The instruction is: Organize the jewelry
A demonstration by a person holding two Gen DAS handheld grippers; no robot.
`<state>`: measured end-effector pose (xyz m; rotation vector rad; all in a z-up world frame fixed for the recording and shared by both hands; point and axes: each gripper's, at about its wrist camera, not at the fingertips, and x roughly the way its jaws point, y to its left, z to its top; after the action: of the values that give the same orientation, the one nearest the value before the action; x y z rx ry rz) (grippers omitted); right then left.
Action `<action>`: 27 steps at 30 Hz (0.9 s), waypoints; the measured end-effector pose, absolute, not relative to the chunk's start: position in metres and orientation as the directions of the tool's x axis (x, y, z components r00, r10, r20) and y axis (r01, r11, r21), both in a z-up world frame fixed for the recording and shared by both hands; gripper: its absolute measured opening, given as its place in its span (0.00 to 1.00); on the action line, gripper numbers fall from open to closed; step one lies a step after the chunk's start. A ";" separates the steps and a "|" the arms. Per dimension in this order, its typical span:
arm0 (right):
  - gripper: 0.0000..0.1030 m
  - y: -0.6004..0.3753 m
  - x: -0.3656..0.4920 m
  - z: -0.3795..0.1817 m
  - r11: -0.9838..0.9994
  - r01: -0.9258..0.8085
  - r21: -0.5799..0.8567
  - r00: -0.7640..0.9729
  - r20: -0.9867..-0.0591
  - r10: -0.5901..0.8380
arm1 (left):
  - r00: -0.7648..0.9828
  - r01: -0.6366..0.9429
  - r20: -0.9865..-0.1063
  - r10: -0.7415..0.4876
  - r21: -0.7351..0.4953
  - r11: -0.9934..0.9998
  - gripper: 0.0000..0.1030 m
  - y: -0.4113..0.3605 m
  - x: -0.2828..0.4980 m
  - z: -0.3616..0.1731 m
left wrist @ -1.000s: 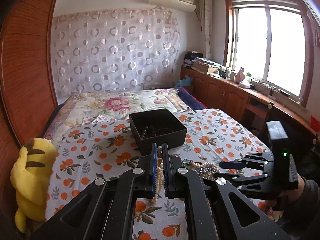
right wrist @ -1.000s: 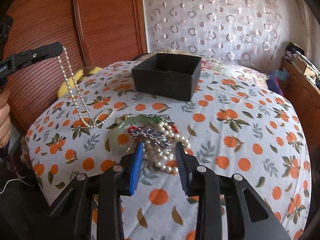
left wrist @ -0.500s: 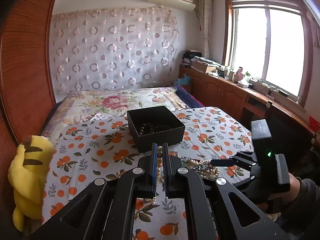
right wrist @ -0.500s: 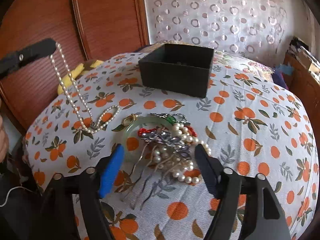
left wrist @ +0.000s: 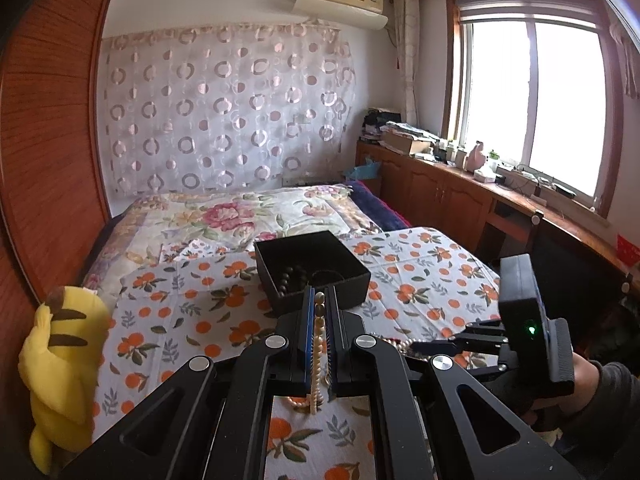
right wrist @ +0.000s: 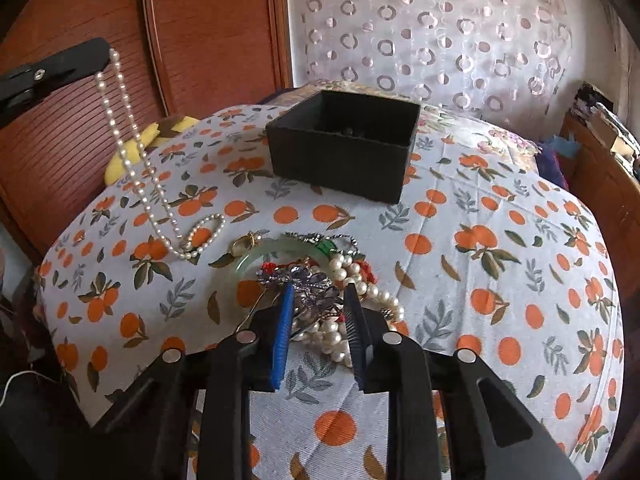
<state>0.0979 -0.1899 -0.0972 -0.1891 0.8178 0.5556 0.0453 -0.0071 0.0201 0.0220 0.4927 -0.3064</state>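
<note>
The right tongs [right wrist: 318, 300], closing around the silver hairpin [right wrist: 308, 286], should pinch it alone, clear of the pearls [right wrist: 360, 288] at three o'clock, while the left tongs [left wrist: 319, 312] grip the pearl necklace [right wrist: 136, 152].

Both wrist views low over the bed; shared black box [left wrist: 312, 268] [right wrist: 344, 148], opposite sides.

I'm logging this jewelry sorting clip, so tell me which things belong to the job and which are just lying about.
Job: pearl necklace in left gripper; black box; jewelry pile, right gripper jaws closing around it.
Lying about: yellow plush toy; air conditioner; patterned curtain.
</note>
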 end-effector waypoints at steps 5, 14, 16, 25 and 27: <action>0.23 -0.191 0.096 -0.090 0.835 -0.547 0.063 0.560 -0.714 0.421 | 0.835 0.292 -0.471 -0.285 -0.060 0.955 0.04 -0.006 0.051 0.020; 0.23 -0.192 0.093 -0.069 0.830 -0.556 0.043 0.610 -0.658 0.442 | 0.843 0.293 -0.456 -0.285 -0.054 0.954 0.04 -0.006 0.060 0.029; 0.23 -0.192 0.095 -0.064 0.830 -0.556 0.035 0.619 -0.650 0.442 | 0.849 0.293 -0.444 -0.285 -0.052 0.955 0.04 -0.005 0.065 0.035; 0.23 -0.197 0.114 -0.035 0.839 -0.545 -0.004 0.670 -0.603 0.433 | 0.878 0.292 -0.386 -0.283 -0.035 0.956 0.04 -0.005 0.088 0.074; 0.23 -0.197 0.122 -0.028 0.842 -0.540 -0.012 0.684 -0.589 0.431 | 0.883 0.291 -0.376 -0.279 -0.026 0.956 0.04 -0.006 0.094 0.082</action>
<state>0.1221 -0.1972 -0.0284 -0.1906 0.6094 0.5477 0.0939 -0.0057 0.0815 0.0311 0.3871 -0.2965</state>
